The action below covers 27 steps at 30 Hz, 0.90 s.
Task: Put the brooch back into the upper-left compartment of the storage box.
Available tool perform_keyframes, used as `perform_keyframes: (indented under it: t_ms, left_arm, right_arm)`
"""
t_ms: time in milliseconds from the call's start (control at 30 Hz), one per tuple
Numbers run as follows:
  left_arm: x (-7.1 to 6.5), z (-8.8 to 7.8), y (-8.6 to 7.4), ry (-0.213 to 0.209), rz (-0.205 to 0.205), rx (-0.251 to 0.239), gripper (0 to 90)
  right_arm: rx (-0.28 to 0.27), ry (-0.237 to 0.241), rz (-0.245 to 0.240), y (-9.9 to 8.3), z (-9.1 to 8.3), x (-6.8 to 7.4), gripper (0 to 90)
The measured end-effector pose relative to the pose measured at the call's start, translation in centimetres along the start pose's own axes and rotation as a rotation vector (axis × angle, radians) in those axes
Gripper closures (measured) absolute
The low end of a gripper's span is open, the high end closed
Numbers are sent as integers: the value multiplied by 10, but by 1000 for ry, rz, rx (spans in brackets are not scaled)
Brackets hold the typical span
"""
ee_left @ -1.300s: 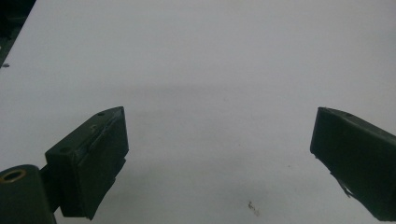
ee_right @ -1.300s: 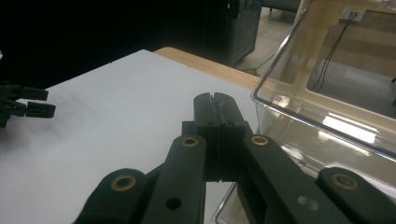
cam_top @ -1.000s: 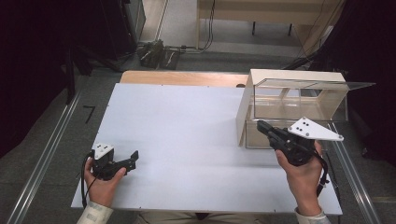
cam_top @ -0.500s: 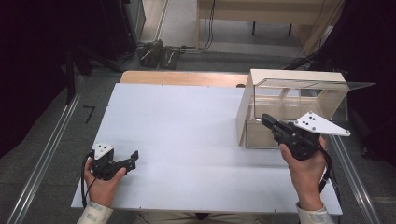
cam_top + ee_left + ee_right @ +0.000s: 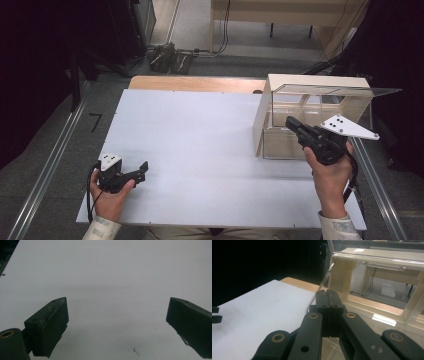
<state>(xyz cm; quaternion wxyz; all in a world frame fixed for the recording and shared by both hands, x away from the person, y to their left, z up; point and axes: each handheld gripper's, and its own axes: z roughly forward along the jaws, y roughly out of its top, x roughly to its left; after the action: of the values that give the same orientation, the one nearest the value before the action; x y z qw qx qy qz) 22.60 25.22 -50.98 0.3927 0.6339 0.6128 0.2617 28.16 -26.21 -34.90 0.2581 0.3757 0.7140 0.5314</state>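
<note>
Overhead light keeps the white table (image 5: 200, 145) evenly bright while the surroundings drop to near black. The left gripper view is soft and greyish, its jaws dim. In the right gripper view there's glare on the clear box (image 5: 372, 262).

- A white table top (image 5: 200, 135) is taking up the middle, with a strip of bare wood (image 5: 195, 83) showing along its 12 o'clock edge.
- A clear-and-cream plastic box (image 5: 280, 100) is sitting at about 2 o'clock, its transparent lid (image 5: 340, 91) sticking out level.
- Cables and black gear (image 5: 170, 56) are lying on the floor around 11 o'clock.

White table (image 5: 200, 130); beige, clear box (image 5: 310, 85); black tongs (image 5: 142, 170).
</note>
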Motion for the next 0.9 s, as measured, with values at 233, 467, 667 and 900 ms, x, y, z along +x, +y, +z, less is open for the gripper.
perform_keyframes:
  t_ms: [233, 467, 667, 900]
  left_arm:
    - [0, 0, 0, -1, 0, 0, 49]
    - [0, 0, 0, -1, -1, -1, 49]
    - [0, 0, 0, -1, -1, -1, 49]
    - [0, 0, 0, -2, -1, -3, 49]
  right_arm:
    - [3, -18, 15, -2, 3, -8, 880]
    - [9, -47, 33, -5, 6, -18, 879]
    - [-10, -56, 56, -7, 7, -22, 784]
    - [-26, -53, 76, -7, 6, -21, 621]
